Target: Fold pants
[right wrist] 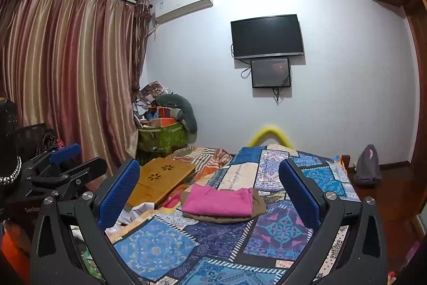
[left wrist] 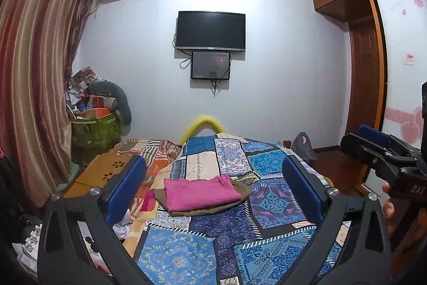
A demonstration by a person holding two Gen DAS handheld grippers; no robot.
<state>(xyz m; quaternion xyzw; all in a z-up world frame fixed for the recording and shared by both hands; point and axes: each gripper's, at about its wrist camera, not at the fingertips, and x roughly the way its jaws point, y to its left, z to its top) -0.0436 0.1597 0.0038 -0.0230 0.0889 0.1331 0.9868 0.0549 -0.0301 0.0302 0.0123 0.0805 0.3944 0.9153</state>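
Both claws wide apart, empty.

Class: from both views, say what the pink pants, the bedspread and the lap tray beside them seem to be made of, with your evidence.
Pink pants: soft matte woven or knit cloth, probably cotton; it folds limply with no shine.
Bedspread: printed patchwork-pattern fabric, matte, wrinkling at its edges.
Lap tray: looks like bamboo or light wood, smooth, flat and rigid, with flower-shaped cut-outs.

The folded pants lie on another folded garment on the bed. A lap desk lies left; a television hangs behind.
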